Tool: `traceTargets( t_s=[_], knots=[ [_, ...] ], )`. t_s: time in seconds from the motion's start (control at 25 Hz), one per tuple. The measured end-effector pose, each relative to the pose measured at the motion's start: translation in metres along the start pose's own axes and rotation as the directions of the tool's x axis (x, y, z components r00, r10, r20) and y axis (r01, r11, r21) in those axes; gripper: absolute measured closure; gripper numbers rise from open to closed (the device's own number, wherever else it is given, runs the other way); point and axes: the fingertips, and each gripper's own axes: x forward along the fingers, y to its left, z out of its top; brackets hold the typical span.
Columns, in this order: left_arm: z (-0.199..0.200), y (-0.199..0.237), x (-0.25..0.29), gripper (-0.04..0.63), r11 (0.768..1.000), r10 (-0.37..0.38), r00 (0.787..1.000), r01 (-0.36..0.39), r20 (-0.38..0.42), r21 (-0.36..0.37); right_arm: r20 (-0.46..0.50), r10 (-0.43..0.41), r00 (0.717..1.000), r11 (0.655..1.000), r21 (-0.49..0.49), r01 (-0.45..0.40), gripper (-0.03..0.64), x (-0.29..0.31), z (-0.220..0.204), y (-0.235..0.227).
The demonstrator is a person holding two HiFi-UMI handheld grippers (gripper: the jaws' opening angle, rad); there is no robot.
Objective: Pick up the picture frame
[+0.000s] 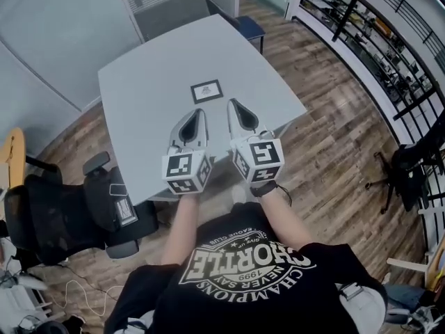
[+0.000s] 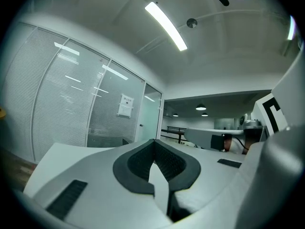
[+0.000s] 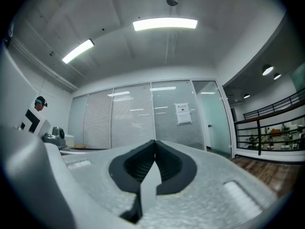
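A small dark picture frame (image 1: 206, 90) lies flat near the middle of the grey table (image 1: 146, 82) in the head view. My left gripper (image 1: 198, 112) is held level over the table's near part, just short of the frame and slightly to its left, jaws shut and empty. My right gripper (image 1: 233, 104) hovers beside it, to the frame's near right, also shut on nothing. In the left gripper view the left gripper (image 2: 153, 142) shows its dark pads closed together. The right gripper view shows the right gripper (image 3: 154, 142) likewise shut. Neither gripper view shows the frame.
A black office chair (image 1: 69, 211) stands left of the person, close to the table's near corner. A blue chair (image 1: 247, 25) is at the table's far side. A black railing (image 1: 389, 40) runs along the right over wooden floor (image 1: 334, 152). Glass partition walls (image 3: 143, 118) stand ahead.
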Motion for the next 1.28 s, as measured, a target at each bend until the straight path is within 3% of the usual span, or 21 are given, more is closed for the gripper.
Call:
traceTargets(
  t_s=[0.2, 0.36, 0.52, 0.84, 1.28],
  knots=[
    [-0.007, 0.002, 0.067, 0.591, 0.999, 0.049, 0.999, -0.049, -0.005, 0.0, -0.001, 0.054, 0.999, 0.999, 0.006, -0.054, 0.618, 0.047, -0.004, -0.05],
    [-0.027, 0.004, 0.09, 0.591, 0.995, 0.097, 0.994, -0.097, -0.047, -0.004, -0.062, 0.075, 0.995, 0.996, 0.058, -0.071, 0.618, 0.071, -0.031, -0.083],
    [-0.048, 0.025, 0.113, 0.589, 0.989, 0.138, 0.986, -0.142, -0.093, -0.03, -0.145, 0.139, 0.98, 0.988, 0.084, -0.127, 0.618, 0.098, -0.063, -0.09],
    [-0.078, 0.07, 0.167, 0.591, 0.985, 0.155, 0.976, -0.164, -0.152, -0.05, -0.225, 0.172, 0.959, 0.984, 0.08, -0.158, 0.618, 0.162, -0.103, -0.105],
    [-0.122, 0.149, 0.268, 0.589, 0.983, 0.109, 0.959, -0.143, -0.26, -0.113, -0.427, 0.203, 0.881, 0.979, 0.075, -0.19, 0.618, 0.274, -0.184, -0.132]
  ],
)
